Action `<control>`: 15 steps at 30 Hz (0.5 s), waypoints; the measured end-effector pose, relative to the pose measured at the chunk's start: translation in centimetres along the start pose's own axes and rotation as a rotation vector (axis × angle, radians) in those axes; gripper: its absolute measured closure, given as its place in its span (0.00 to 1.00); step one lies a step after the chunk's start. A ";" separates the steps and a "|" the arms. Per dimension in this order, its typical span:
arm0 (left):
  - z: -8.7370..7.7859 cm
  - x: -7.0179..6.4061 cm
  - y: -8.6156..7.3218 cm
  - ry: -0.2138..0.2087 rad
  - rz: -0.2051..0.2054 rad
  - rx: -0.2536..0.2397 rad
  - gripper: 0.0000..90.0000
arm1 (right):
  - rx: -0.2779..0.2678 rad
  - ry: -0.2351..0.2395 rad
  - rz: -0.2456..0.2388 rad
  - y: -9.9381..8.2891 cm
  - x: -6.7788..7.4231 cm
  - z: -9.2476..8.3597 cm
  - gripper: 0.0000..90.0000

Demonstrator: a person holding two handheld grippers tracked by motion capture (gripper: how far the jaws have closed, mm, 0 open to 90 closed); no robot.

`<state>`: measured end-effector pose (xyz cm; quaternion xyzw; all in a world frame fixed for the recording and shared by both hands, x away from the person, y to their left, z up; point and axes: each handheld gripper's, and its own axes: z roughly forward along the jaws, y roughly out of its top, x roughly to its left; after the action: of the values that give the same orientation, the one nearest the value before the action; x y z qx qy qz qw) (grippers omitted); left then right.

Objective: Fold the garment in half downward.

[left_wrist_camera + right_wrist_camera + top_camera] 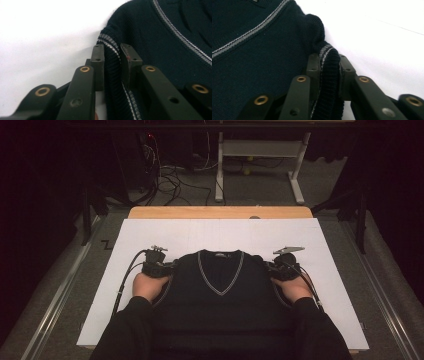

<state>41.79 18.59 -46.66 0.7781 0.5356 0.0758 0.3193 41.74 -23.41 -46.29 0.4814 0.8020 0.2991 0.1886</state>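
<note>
1. White board (pixel 320 270) covers most of the counter; a wooden strip (pixel 220 212) shows along the far edge. Plain, flat backing, probably so the dark garment reads clearly and lies without snagging.
2. Navy knit vest (pixel 220 305) lies front-up, centred between the left and right edges, V-neck towards the far edge, hem running off the near edge under the person's sleeves. Grey-white trim lines the neck and both armholes.
3. Left hand-held gripper (pixel 159 266) sits at the vest's left shoulder, near the top of the armhole. Its own view has the jaws either side of the striped armhole rib (pixel 112 62), pinching it.
4. Right hand-held gripper (pixel 281 267) mirrors it at the right shoulder. Its jaws are clamped on the armhole rib (pixel 329 75), which bunches up into a roll between them.
5. Judgement: symmetric shoulder grips on the thick ribbing give a hold that won't slip or stretch the thin knit. It also keeps the vest square for a lift or a fold from the far end.
</note>
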 end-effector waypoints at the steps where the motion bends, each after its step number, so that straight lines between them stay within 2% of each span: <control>1: -0.1 0.0 0.1 0.002 0.006 -0.001 0.80 | 0.000 -0.001 -0.010 0.1 0.0 0.0 0.86; 2: -0.3 0.0 0.2 0.005 0.013 -0.007 0.81 | 0.000 -0.006 -0.019 0.1 0.1 -0.1 0.86; 3: -0.5 0.0 0.3 0.002 0.010 -0.021 0.81 | -0.024 -0.016 -0.022 0.2 0.0 -0.4 0.86; 7: -2.0 0.3 1.2 -0.001 -0.008 -0.092 0.81 | -0.065 -0.028 -0.013 0.8 -0.4 -1.2 0.86; 8: -2.4 0.2 1.6 0.001 -0.003 -0.111 0.81 | -0.082 -0.031 -0.010 1.0 -0.5 -1.6 0.86; 9: -2.8 0.1 1.9 0.001 0.002 -0.127 0.82 | -0.126 -0.044 -0.021 1.6 -0.6 -2.3 0.86; 12: -4.0 -0.6 3.0 0.015 0.023 -0.181 0.82 | -0.152 -0.060 -0.022 2.3 -0.7 -3.1 0.86; 13: -4.5 -0.8 3.4 0.022 0.029 -0.198 0.82 | -0.190 -0.075 -0.027 3.1 -0.9 -4.0 0.86; 14: -4.9 -1.0 3.8 0.024 0.035 -0.216 0.82 | -0.190 -0.075 -0.027 3.1 -0.9 -4.0 0.86; 15: -5.3 -1.1 4.2 0.028 0.040 -0.232 0.82 | -0.222 -0.089 -0.027 3.8 -1.1 -4.9 0.86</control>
<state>42.17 18.86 -39.77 0.7452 0.5121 0.1545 0.3982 41.85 -24.47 -40.04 0.4597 0.7610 0.3620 0.2802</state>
